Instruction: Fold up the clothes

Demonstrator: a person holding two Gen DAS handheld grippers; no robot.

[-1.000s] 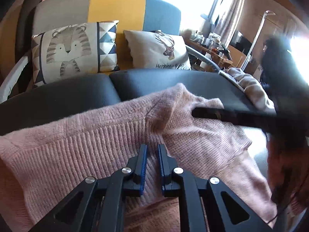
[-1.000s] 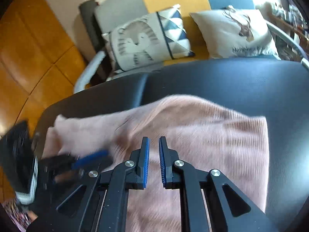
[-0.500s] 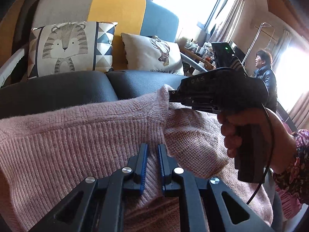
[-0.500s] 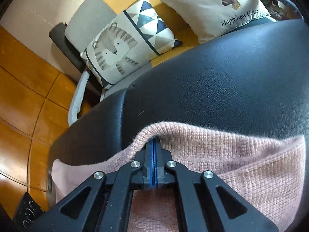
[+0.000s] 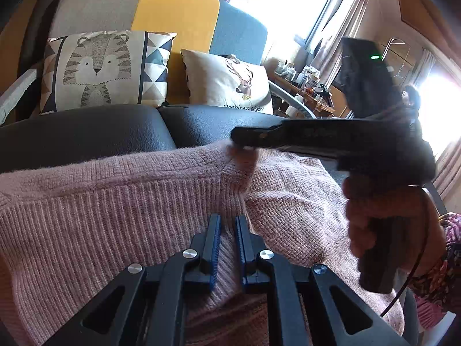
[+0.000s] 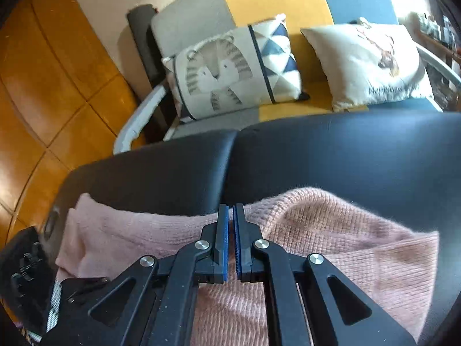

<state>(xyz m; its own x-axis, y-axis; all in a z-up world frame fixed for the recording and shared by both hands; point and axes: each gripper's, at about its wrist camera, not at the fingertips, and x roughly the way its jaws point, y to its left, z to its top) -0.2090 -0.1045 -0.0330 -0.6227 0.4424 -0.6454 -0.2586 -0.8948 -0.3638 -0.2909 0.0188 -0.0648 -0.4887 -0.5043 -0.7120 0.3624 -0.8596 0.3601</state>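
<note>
While the pink sweater (image 5: 121, 201) lies across the black seat (image 6: 345, 150) at frame bottom, my left gripper (image 5: 227, 225) pinches a ridge, anchoring it; my right gripper (image 6: 230, 216) grips the far edge, jaws nearly closed, for folding.

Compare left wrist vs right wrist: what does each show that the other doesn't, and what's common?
Left wrist only: the hand holding the right gripper from outside, the bright window, a cluttered side table.
Right wrist only: the orange wood floor.
Both: pink sweater, black cushion, tiger pillow, deer pillow.
</note>
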